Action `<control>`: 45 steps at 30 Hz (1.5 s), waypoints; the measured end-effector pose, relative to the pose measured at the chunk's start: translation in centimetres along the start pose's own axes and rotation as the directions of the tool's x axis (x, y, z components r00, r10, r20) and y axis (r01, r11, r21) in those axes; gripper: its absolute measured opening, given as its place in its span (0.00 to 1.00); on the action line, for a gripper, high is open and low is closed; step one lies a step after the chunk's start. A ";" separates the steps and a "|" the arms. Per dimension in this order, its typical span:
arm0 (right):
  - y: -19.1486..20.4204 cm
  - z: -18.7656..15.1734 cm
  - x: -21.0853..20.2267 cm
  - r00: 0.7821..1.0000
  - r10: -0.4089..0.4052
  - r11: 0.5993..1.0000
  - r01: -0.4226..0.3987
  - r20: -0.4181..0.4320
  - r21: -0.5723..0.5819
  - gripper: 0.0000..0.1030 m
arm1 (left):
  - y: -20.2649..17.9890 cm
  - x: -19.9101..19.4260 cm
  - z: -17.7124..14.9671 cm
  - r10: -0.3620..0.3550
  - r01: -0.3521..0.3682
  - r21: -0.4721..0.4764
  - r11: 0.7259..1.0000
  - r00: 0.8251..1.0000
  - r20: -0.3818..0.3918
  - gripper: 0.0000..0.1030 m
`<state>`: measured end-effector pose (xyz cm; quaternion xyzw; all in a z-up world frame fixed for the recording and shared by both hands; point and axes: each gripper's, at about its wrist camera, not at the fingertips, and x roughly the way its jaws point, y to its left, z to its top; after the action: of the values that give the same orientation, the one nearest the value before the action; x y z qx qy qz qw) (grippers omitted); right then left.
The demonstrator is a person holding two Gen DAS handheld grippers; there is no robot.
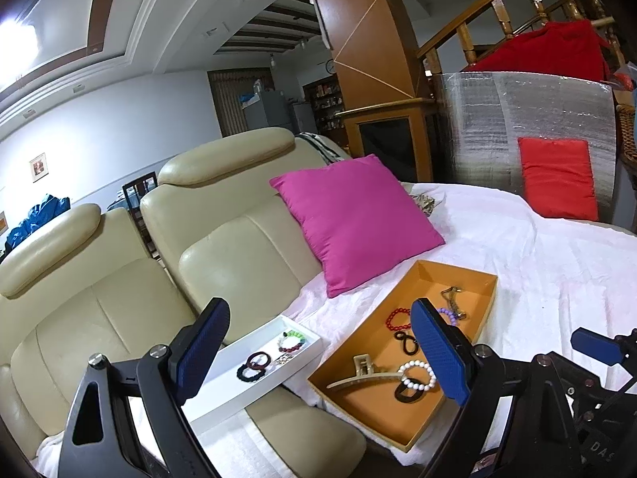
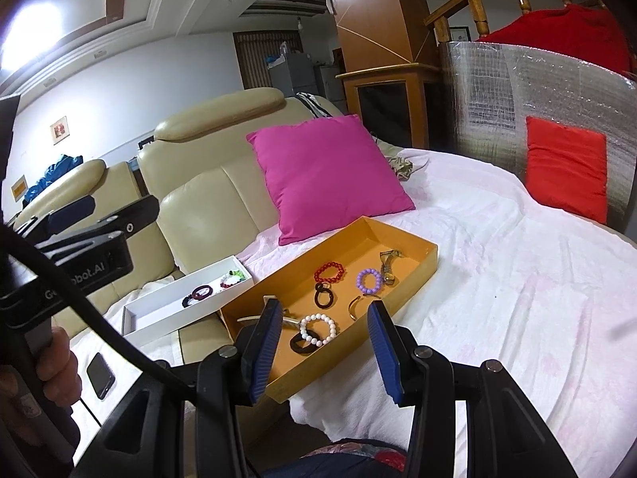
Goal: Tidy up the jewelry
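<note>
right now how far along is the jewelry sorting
Partly done: the white tray already holds some bracelets. In hand: nothing; the left gripper and right gripper are open and empty. Left: the orange box still holds the white bead bracelet, red bracelet, purple bracelet and hair clip.

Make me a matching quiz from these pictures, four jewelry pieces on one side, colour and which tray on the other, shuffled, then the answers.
1. white bracelet
2. red bracelet
3. purple bracelet
4. hair tie

A. dark, white tray
B. lilac beads, orange tray
C. pale beads, orange tray, near end
D. red beads, orange tray, middle

Pairs: 1-C, 2-D, 3-B, 4-A
</note>
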<state>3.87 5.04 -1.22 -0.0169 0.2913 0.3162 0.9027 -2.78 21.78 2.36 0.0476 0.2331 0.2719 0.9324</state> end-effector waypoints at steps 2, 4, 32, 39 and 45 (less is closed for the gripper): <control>0.3 -0.1 -0.1 1.000 0.002 1.000 -0.002 -0.003 -0.006 0.47 | 0.5 0.0 -0.2 0.006 -0.006 -0.002 1.000 1.000 -0.004 0.90; 0.6 -0.1 -0.1 1.000 0.000 1.000 0.000 -0.006 -0.012 0.47 | 0.9 0.0 -0.4 0.012 -0.013 -0.007 1.000 1.000 -0.007 0.90; 4.0 -0.6 -1.3 0.999 -0.038 0.999 0.036 -0.038 -0.039 0.48 | 4.0 -1.9 -2.1 0.003 -0.004 -0.047 0.999 1.000 -0.007 0.90; 4.2 -1.0 -1.4 0.996 -0.060 0.997 0.058 -0.063 -0.044 0.49 | 4.3 -2.5 -2.2 0.000 0.000 -0.054 0.999 1.000 0.002 0.90; 4.4 -1.6 -1.4 0.994 -0.070 0.997 0.067 -0.085 -0.041 0.50 | 4.4 -2.9 -2.3 -0.003 0.003 -0.052 0.999 1.000 0.003 0.90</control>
<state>-0.34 7.43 -1.13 -0.0578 0.3233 0.2897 0.8990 -8.14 23.85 2.46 0.0235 0.2248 0.2765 0.9341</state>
